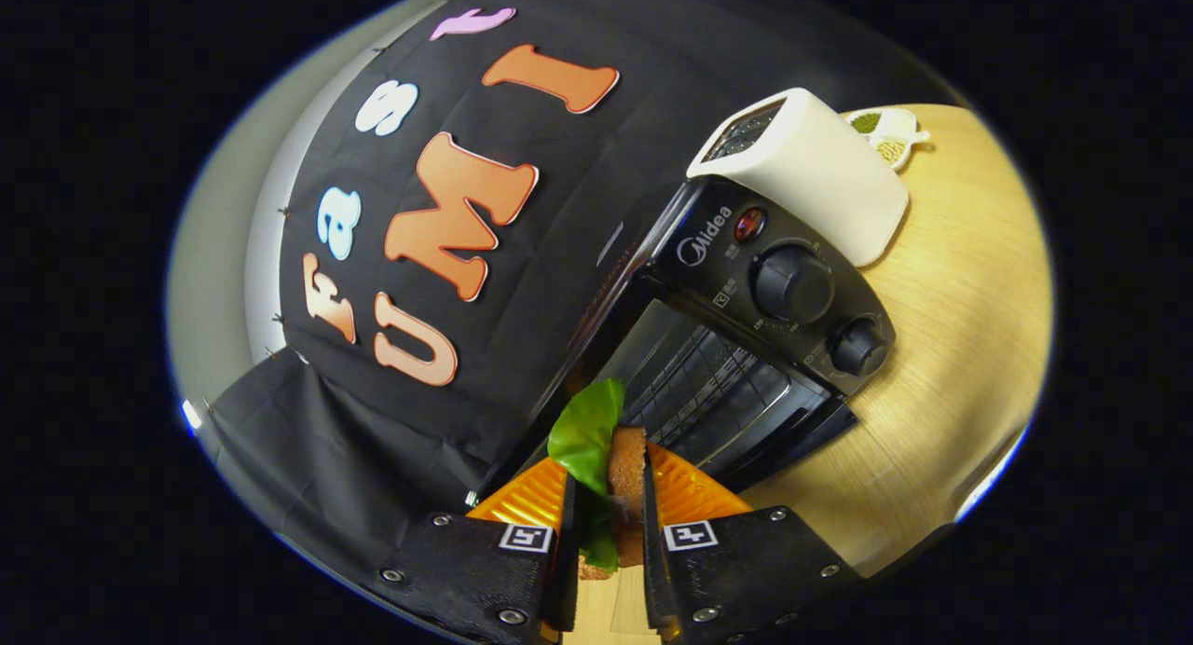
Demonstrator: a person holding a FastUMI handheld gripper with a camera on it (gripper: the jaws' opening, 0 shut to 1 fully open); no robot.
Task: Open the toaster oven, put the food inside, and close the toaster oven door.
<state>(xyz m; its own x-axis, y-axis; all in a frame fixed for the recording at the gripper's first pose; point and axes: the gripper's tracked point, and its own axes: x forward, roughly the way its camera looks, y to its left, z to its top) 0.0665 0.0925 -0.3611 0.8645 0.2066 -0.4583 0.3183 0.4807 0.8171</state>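
Cloth-walled booth with wooden table

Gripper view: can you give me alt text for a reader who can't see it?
The tool grips a sandwich with a lettuce leaf, just before the open toaster oven on a wooden table. A white toaster stands beyond the oven.

The tongs pinch a leafy sandwich just in front of the open toaster oven on the table.
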